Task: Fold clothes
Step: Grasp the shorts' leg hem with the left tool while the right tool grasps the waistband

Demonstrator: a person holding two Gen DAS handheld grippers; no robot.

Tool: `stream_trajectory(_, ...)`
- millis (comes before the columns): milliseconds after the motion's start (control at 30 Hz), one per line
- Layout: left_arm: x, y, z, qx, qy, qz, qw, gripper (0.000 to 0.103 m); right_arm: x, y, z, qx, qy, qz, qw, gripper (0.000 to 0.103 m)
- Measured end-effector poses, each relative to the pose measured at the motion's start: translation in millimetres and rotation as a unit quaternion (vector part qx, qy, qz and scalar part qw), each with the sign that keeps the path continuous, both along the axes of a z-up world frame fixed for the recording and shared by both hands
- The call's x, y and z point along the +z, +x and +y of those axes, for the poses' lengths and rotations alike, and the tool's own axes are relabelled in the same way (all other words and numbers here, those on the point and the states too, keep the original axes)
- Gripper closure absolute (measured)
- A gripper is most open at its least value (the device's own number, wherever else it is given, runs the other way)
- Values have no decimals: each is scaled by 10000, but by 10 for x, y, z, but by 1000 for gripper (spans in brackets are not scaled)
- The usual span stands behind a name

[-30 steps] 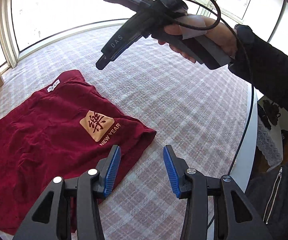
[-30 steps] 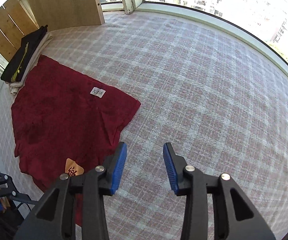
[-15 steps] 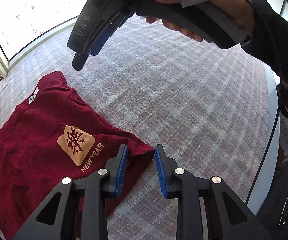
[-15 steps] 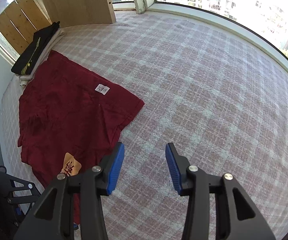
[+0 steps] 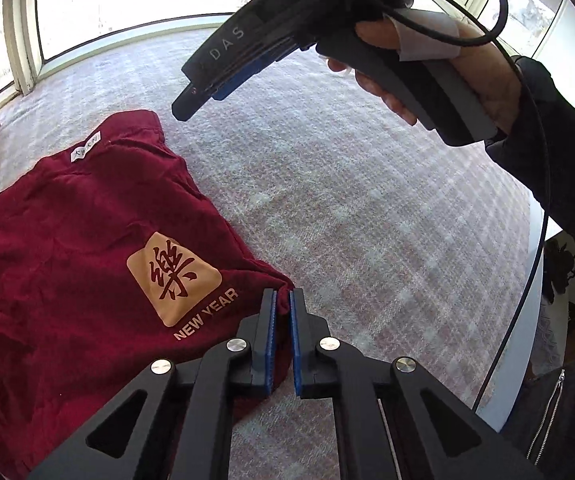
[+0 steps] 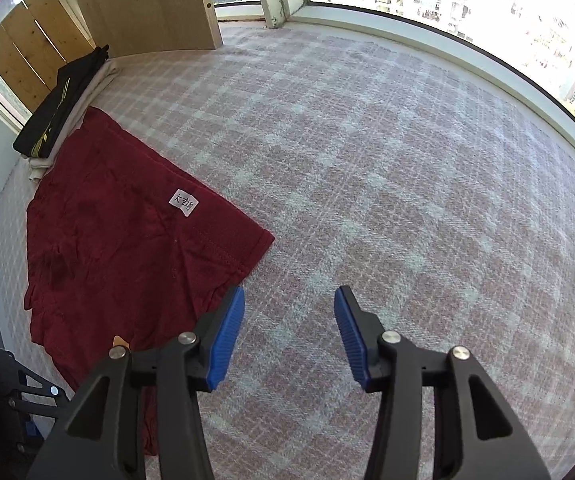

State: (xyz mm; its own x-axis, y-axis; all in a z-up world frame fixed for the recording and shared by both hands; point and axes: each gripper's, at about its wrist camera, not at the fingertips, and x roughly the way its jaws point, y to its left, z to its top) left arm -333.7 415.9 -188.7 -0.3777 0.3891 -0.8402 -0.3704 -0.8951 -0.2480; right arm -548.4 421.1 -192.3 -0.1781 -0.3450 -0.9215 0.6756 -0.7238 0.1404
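Dark red shirt lies flat on plaid-covered worktop. Left tongs clamped on shirt's near corner. Right tongs held above worktop, blue pads wide apart, gripping nothing.

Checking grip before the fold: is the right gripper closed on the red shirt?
No: the right gripper is wide open above the checked cloth, beside the red shirt.

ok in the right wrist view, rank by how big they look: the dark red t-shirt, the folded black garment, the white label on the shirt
1. Dark red t-shirt, by far the largest.
2. Folded black garment, though it lies farther from the camera, so its true size is unsure.
3. White label, smallest.
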Motion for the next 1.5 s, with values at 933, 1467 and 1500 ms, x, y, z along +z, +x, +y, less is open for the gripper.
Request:
stream_trajectory(933,164,38,-664,949,113,194,9952,97,-90,-137,-369,899,-618,-176,9939,44)
stream_trajectory(1467,150,27,-781,1038,263,181,9941,97,-226,-118,-551,914,-159,-224,9954,61)
stream_trajectory(1500,151,28,-786,1041,276,181,9940,97,-227,-93,-571,948,-68,-158,9953,61)
